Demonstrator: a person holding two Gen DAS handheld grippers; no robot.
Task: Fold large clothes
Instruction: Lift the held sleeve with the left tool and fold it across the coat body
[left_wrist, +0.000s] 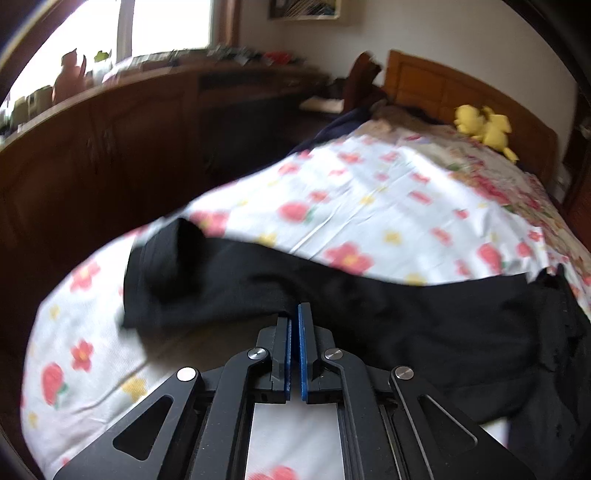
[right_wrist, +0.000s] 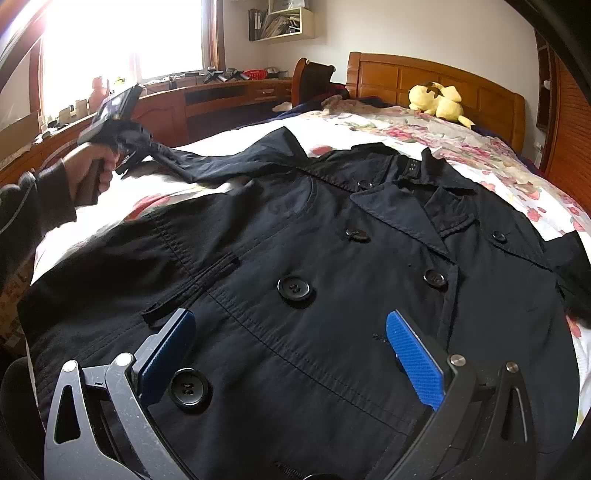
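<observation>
We see a dark double-breasted coat (right_wrist: 332, 266) spread front-up across a bed with a floral sheet (right_wrist: 424, 136). The right gripper (right_wrist: 291, 350) hangs over the coat's lower front, its blue pads (right_wrist: 413, 358) standing wide apart with nothing pinched; one large button (right_wrist: 294, 289) lies just ahead of the claw and another (right_wrist: 188, 389) beside its left pad. Far ahead and to the left, a hand (right_wrist: 94, 170) holds the left gripper (left_wrist: 294, 317), whose jaws are closed on the end of the coat's sleeve (right_wrist: 207, 160), drawn out taut from the shoulder. A yellow plush toy (right_wrist: 437, 99) rests by the wooden headboard (right_wrist: 487, 96), well beyond both claws.
</observation>
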